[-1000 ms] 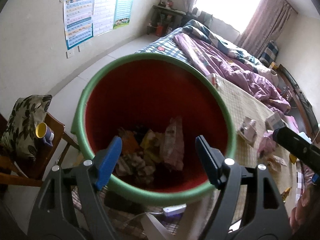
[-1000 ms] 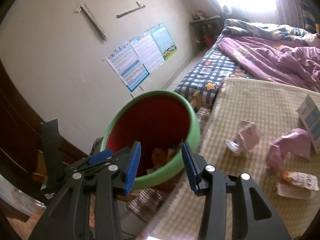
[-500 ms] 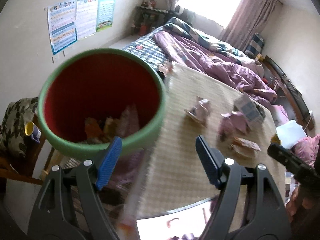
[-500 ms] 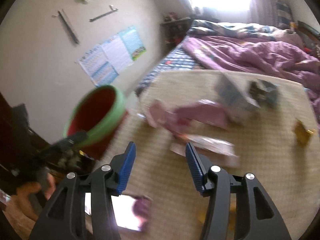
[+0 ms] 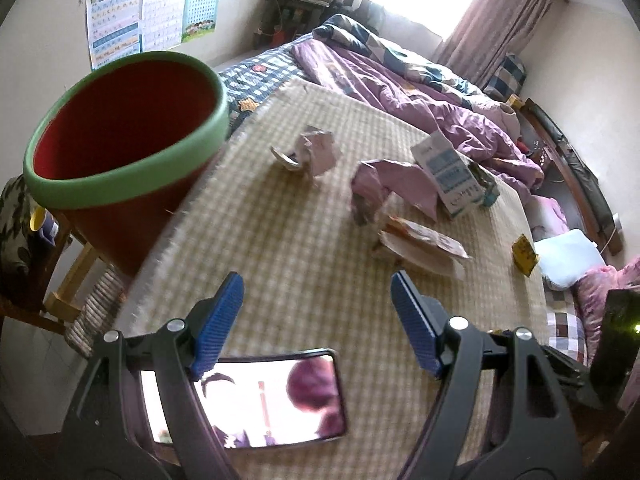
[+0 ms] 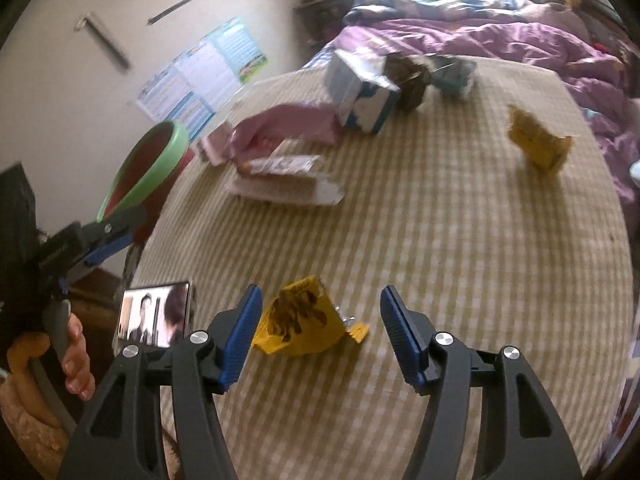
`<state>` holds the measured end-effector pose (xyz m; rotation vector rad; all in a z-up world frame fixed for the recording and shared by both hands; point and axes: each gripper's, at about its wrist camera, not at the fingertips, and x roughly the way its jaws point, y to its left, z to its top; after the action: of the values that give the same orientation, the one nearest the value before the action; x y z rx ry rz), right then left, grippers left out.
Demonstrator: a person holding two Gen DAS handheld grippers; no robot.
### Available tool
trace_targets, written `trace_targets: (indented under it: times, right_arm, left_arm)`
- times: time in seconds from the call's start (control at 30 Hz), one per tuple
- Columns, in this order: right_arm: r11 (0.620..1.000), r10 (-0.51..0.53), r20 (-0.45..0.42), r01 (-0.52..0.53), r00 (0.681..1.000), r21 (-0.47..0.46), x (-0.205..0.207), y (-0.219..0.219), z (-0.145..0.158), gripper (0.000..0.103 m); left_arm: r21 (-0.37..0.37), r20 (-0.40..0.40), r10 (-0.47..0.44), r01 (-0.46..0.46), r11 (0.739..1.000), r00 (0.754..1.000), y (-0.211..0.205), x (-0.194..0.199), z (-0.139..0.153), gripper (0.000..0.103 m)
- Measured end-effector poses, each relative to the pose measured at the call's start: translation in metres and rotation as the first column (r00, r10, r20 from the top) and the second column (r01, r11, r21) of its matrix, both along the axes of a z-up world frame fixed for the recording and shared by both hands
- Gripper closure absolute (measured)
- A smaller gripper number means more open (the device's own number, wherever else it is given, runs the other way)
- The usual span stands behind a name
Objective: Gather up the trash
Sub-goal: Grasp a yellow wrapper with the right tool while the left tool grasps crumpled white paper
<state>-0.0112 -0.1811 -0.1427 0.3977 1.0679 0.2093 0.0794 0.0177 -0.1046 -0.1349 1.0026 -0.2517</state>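
1. The bed (image 5: 420,92) with its purple quilt fills the far side of the room, and the checked mat (image 6: 440,220) spread at its near end serves as the sorting surface where the trash lies in the open.
2. The red bin (image 5: 120,140) with a green rim stands on a wooden stool just off the mat's left edge, probably kept there so that each piece has only a short trip.
3. A loose cluster of trash sits mid-mat: a blue-and-white carton (image 5: 452,176), a pink bag (image 5: 396,184) touching it, a crumpled pink wrapper (image 5: 316,148) nearer the bin, and a flat printed packet (image 5: 420,244) closest to the left tongs (image 5: 316,320).
4. Those left tongs hang open and empty above the bare mat, apparently lined up toward that cluster.
5. A lit phone (image 5: 256,400) lies at the mat's near edge, not trash by the look of it.
6. The right tongs (image 6: 320,324) are opening, tilted down over a yellow wrapper (image 6: 304,322). It lies between the pads, nearer the left one, seemingly not yet pinched; it seems the next pick.
7. A second yellow wrapper (image 6: 538,144) lies well apart, toward the right.
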Motion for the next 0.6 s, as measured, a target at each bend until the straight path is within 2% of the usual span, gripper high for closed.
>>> trace_targets:
  times: [0.1,0.13,0.17,0.2,0.3,0.43,0.6]
  right_arm:
    - [0.999,0.052,-0.009,-0.052,0.999,0.011,0.003,0.007,-0.008,0.044]
    - [0.997,0.073,-0.016,-0.073,0.997,0.008,0.005,0.01,-0.012,0.049]
    - [0.996,0.093,-0.026,-0.093,0.995,0.002,0.005,0.013,-0.015,0.064]
    - [0.994,0.107,-0.034,-0.107,0.994,0.002,0.006,0.015,-0.018,0.072]
    - [0.992,0.127,-0.018,-0.127,0.992,0.022,0.002,0.013,-0.019,0.083]
    - [0.995,0.103,0.023,-0.104,0.994,0.004,-0.003,-0.002,-0.012,0.087]
    - [0.998,0.061,0.016,-0.061,0.998,0.03,-0.008,-0.025,-0.015,0.087]
  left_arm:
    - [0.003,0.001,0.007,-0.007,1.0,1.0,-0.01,-0.004,0.0,0.03]
    - [0.002,-0.002,0.013,-0.013,1.0,1.0,-0.012,-0.005,0.0,0.03]
    - [0.0,-0.004,0.017,-0.017,1.0,1.0,-0.014,-0.005,-0.001,0.03]
    - [0.0,-0.009,0.021,-0.021,1.0,1.0,-0.018,-0.004,-0.001,0.03]
    - [0.002,-0.025,0.019,-0.019,1.0,0.999,-0.025,0.0,-0.003,0.03]
    - [-0.01,-0.062,0.022,-0.022,1.0,0.998,-0.04,0.012,-0.015,0.029]
    - [-0.087,-0.132,0.03,-0.041,0.995,0.991,-0.063,0.033,-0.033,0.027]
